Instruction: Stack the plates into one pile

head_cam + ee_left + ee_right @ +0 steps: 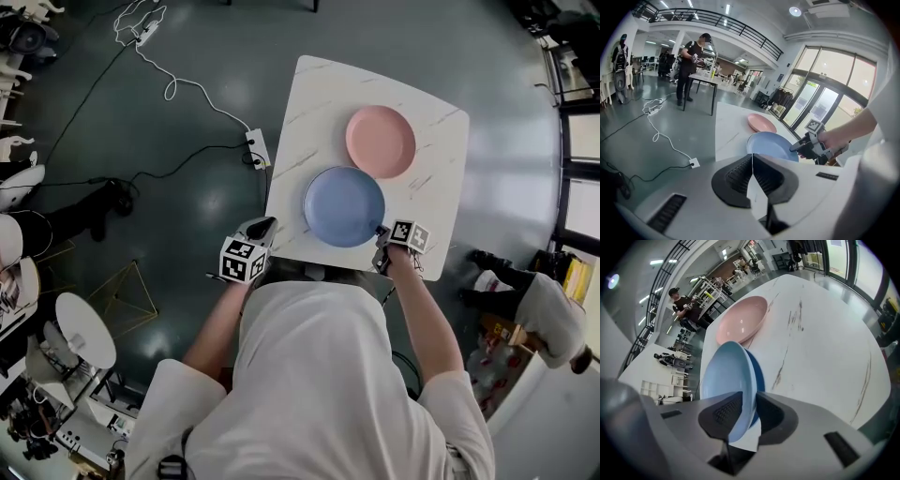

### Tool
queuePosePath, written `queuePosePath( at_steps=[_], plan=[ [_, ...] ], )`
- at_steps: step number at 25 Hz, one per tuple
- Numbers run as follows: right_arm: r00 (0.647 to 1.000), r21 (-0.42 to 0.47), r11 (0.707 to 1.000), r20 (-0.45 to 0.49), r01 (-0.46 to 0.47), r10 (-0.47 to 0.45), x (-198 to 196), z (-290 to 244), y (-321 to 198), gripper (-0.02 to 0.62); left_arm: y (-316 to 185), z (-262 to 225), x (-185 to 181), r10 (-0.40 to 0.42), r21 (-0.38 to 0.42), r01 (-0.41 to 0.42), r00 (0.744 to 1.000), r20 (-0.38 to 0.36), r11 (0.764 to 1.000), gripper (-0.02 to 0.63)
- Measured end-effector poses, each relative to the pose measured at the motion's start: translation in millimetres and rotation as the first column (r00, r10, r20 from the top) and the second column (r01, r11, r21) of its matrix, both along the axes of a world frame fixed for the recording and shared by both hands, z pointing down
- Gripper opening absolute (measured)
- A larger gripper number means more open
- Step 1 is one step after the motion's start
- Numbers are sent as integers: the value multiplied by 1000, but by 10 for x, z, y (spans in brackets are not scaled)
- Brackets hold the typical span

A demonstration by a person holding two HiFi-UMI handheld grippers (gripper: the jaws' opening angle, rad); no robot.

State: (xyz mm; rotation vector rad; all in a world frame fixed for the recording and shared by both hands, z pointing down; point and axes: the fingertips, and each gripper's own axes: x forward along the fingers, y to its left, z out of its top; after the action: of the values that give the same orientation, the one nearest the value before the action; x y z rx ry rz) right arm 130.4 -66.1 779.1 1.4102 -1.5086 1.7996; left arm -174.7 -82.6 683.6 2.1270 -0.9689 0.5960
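A blue plate (343,206) lies near the front edge of the white marble table (436,225), with a pink plate (380,141) just beyond it, their rims close together. My right gripper (380,232) is at the blue plate's near right rim. In the right gripper view the rim of the blue plate (726,376) stands between the jaws of the right gripper (749,404), which are slightly apart and do not clamp it. My left gripper (265,225) hovers at the table's near left corner. It (751,157) is shut and empty, left of the blue plate (771,145).
A power socket (256,148) with cables lies on the floor at the table's left edge. A round white stool (84,328) stands at the far left. A person (689,61) stands at another table across the room.
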Motion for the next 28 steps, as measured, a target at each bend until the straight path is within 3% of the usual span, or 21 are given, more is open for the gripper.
queuePosePath(
  at_steps=[5,11,17,28],
  plan=[
    [1000,8,1000,30,-7,7,3,-30,12,112,-87,11,68,46,12,-46,999,3,999,14],
    [999,41,998,15,-45,45,94,-101,82,117,-80,20,134,95,13,-94,996,-4,995,15],
    [994,104,992,85,-76,67,80,-248,55,117,-109,-4,281,140,28,-140,990,-11,990,14],
    [993,147,985,90,-94,82,167,-358,100,117,-155,-46,504,189,28,-188,982,-12,982,14]
  ],
)
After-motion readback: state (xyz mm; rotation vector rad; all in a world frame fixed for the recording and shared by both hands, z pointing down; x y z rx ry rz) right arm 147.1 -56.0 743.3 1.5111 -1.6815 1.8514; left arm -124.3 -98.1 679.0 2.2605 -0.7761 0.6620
